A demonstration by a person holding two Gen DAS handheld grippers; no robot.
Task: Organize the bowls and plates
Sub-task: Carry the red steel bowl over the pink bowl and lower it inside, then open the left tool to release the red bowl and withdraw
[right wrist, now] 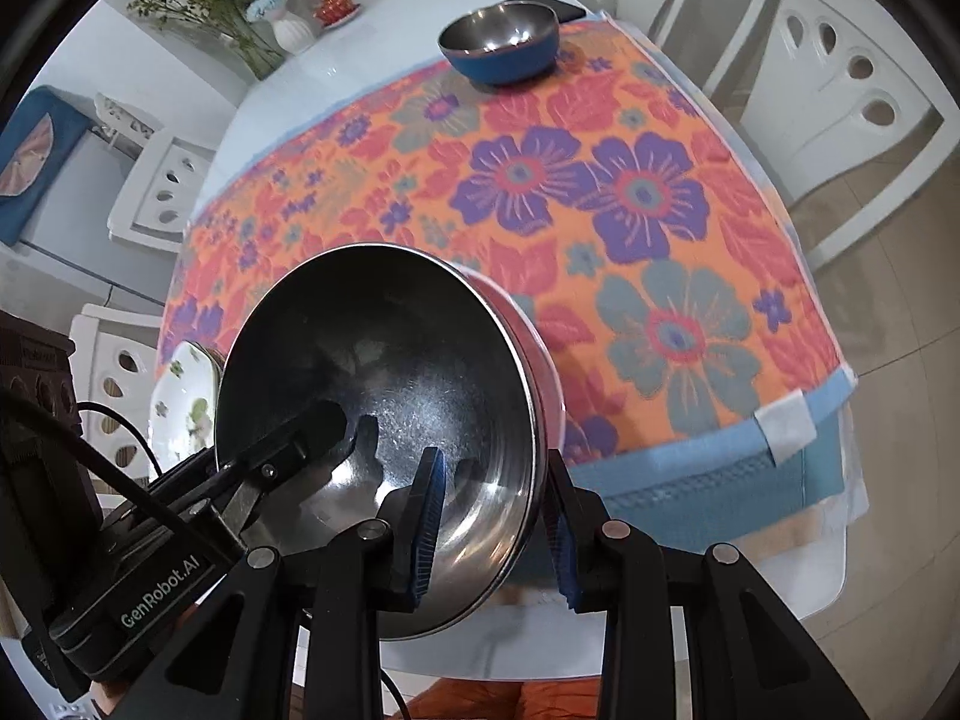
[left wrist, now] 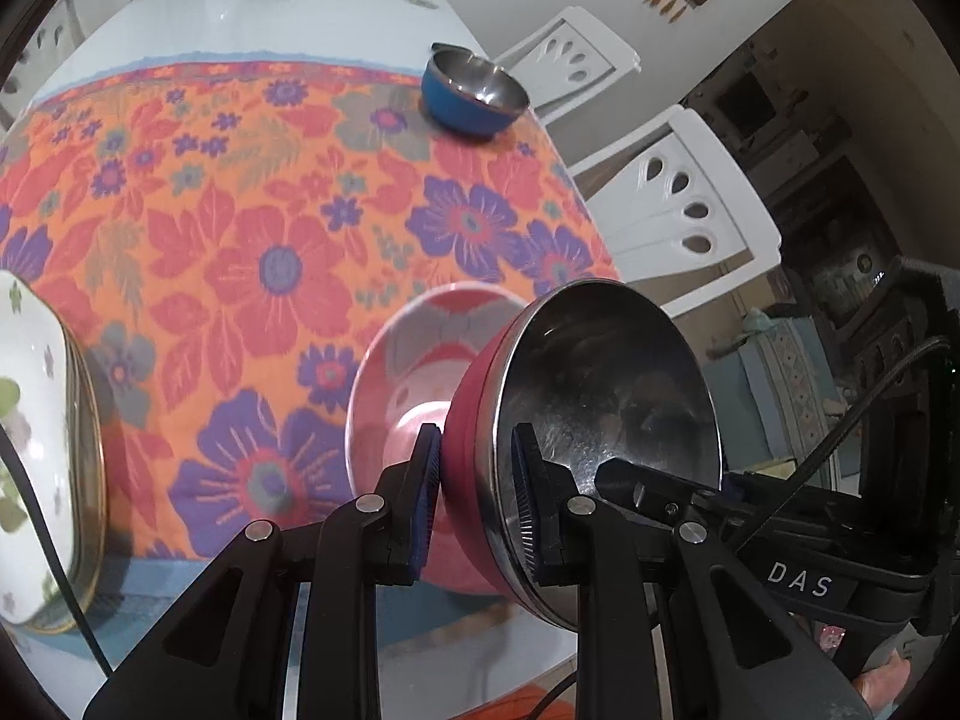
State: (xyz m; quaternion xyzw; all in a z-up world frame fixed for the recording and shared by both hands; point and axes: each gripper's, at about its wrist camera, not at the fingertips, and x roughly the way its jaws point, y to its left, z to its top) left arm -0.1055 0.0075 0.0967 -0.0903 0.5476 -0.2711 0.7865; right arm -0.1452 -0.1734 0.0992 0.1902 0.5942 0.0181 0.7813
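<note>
Between the left gripper's two blue-padded fingers sits the rim of a red bowl with a steel lining, clamped with one pad on the red outside wall and one on the shiny inside; the right gripper clenches the same bowl's rim from the opposite side, one pad inside, one outside. The bowl is tipped steeply on edge rather than upright — in the left view its mouth faces right, toward the other tool, whose body reads "DAS"; in the right view the mouth faces left, toward a tool marked "GenRobot.AI". Just beyond the left jaws, behind the held bowl, a pink bowl rests mouth-up on the flowered orange tablecloth. Far ahead of both jaws, near the cloth's far edge, a blue bowl with steel lining stands upright. Well to the left of the left jaws lies a white floral plate with a gold rim. White chairs stand beyond the table's right side.
</note>
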